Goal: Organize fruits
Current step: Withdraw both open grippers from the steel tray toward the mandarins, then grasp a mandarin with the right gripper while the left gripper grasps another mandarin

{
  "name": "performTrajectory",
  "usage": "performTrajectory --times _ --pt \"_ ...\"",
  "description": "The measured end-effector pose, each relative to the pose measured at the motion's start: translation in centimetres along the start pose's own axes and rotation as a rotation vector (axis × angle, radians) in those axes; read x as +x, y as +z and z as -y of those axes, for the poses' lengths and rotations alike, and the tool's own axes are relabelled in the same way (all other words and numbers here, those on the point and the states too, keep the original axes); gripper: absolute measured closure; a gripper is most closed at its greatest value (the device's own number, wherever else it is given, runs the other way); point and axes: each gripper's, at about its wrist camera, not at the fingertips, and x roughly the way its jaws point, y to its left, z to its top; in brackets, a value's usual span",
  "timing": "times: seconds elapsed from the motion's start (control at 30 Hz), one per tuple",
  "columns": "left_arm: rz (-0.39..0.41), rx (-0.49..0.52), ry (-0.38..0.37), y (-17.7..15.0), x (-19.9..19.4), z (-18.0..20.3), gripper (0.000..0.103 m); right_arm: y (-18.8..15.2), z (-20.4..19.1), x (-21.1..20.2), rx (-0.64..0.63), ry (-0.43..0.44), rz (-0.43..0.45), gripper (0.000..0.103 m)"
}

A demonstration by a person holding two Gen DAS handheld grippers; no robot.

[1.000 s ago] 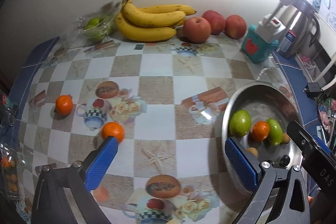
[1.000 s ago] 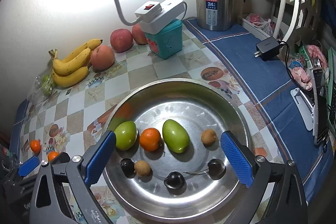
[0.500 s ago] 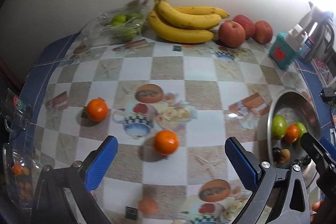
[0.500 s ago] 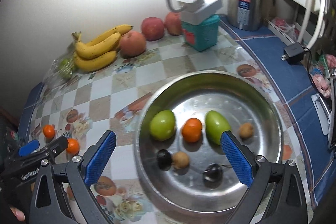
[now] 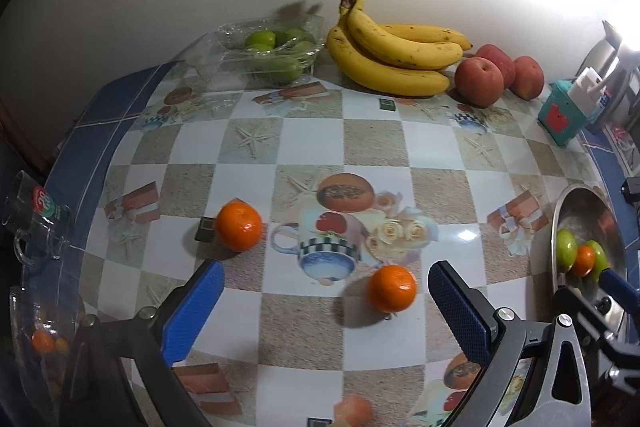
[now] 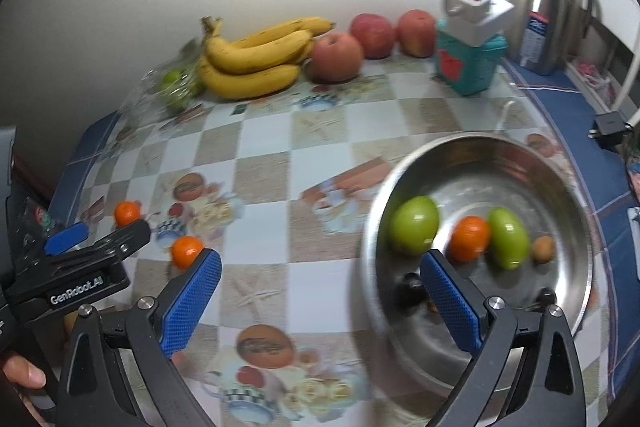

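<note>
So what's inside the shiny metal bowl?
Inside the metal bowl: two green fruits, one orange, a small brown fruit and dark fruits. The right hand-held gripper covers part of its bottom.

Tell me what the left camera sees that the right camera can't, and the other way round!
Only the left camera shows the glass mug at the table's edge. Only the right camera shows the steel kettle, the black charger and a fingertip. Both show the bananas, apples, two loose oranges and the fruit bowl.
</note>
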Motion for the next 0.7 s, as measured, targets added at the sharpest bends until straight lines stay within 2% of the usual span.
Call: performTrajectory --times 0.23,0.43,0.5,0.67,0.7 --pt "-0.002 -0.026 0.019 0.2 0.4 -2.5 0.0 0.0 -2.8 1.6 -0.013 0.057 -0.034 0.003" --pt "-0.029 -0.101 -0.052 0.3 1.6 -4.8 0.0 -0.1 -4.8 3.1 -0.028 0.078 -0.067 0.003" --pt "-0.029 -0.101 -0.051 0.3 1.9 -5.2 0.0 -0.2 -5.4 3.7 -0.03 0.087 -0.082 0.003" --pt "-0.017 -0.135 -0.079 0.5 2.7 -7.1 0.003 -0.3 -6.7 5.1 -0.037 0.11 -0.11 0.003" --pt "-0.017 -0.148 -0.091 0.5 2.8 -7.5 0.006 -0.3 -7.0 5.4 -0.039 0.111 -0.113 0.003"
